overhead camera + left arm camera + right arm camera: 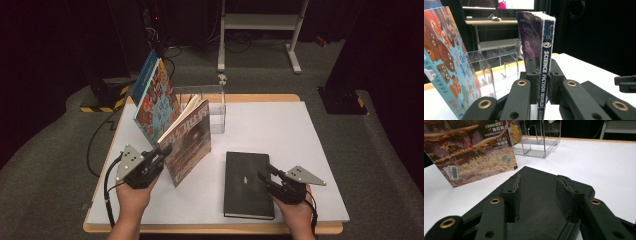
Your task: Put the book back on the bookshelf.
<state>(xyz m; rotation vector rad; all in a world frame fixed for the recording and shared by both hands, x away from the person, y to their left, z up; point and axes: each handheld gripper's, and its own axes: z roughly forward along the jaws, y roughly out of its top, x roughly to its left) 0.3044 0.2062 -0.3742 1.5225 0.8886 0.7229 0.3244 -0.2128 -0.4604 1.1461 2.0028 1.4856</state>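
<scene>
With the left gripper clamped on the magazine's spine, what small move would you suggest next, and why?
Probably carry the upright science-fiction magazine toward the clear acrylic book stand behind it. The left gripper is shut on its spine, the stand's slots look free, and a colourful picture book already leans there. The right gripper rests open over the flat black notebook.

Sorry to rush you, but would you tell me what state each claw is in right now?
Left claw: shut on the spine of the upright purple paperback magazine.
Right claw: open, jaws apart over the flat black hardcover notebook, gripping nothing.
</scene>
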